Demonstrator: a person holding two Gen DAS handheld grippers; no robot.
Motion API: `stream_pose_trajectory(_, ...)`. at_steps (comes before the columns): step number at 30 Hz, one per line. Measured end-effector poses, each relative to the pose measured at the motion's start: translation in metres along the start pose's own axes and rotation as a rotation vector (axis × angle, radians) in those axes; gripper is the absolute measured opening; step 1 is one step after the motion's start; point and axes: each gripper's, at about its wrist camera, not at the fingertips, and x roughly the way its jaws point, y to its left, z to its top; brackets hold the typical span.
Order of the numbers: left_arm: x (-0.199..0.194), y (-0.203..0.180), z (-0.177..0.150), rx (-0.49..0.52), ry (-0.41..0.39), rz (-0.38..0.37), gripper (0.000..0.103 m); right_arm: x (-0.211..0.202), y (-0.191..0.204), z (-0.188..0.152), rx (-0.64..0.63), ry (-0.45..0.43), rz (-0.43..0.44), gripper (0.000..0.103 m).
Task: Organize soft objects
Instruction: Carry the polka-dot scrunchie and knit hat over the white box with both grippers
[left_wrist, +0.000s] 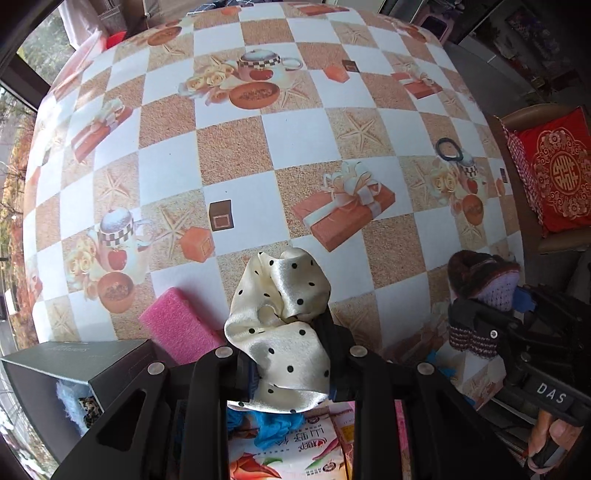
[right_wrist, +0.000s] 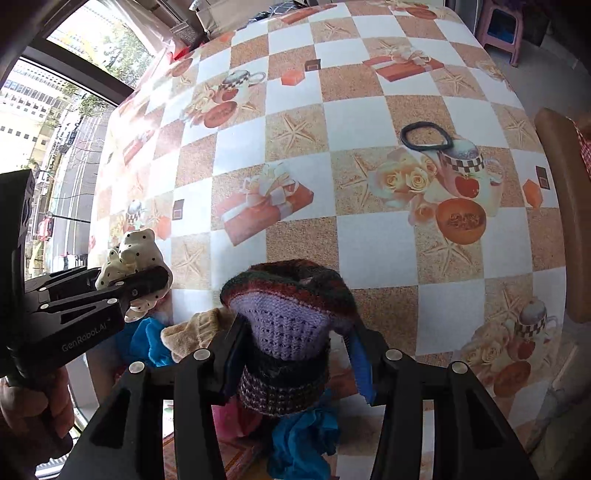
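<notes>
My left gripper (left_wrist: 291, 354) is shut on a cream satin scrunchie with black dots (left_wrist: 280, 314), held above the table; the right wrist view has the same scrunchie (right_wrist: 135, 254) at the far left in the left gripper (right_wrist: 147, 284). My right gripper (right_wrist: 291, 354) is shut on a knitted purple and dark-striped piece (right_wrist: 288, 325) and lifts it off the pile. That knit piece (left_wrist: 480, 288) appears at the right of the left wrist view, in the right gripper (left_wrist: 487, 317). Blue crumpled fabric (right_wrist: 299, 439) and a beige plush item (right_wrist: 192, 332) lie underneath.
A pink foam sponge (left_wrist: 177, 325) lies beside a dark open box (left_wrist: 74, 369) at the lower left. A black hair band (right_wrist: 424, 136) rests on the checkered tablecloth (right_wrist: 362, 122). A printed snack packet (left_wrist: 295, 450) lies below the left gripper. A chair with a red cushion (left_wrist: 557, 173) stands right.
</notes>
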Motion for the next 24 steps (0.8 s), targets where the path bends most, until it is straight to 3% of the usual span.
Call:
stream_pose_trajectory(7,-0.046,-0.005,-0.02,0.019,-0.065,-0.027,0.028,-0.026,0.04,-0.012,-0.055,-0.032,0.03,0.05)
stream_pose_trajectory(12,-0.048,-0.028,-0.032,0.038,-0.093,-0.054,0.028,-0.036,0.073,-0.029,-0.093,-0.041,0.033,0.05)
stream_pose_trajectory(24,-0.099,0.002,-0.103,0.049,-0.124,-0.121,0.028,-0.082,0.133,-0.077,-0.174,-0.045,0.049,0.05)
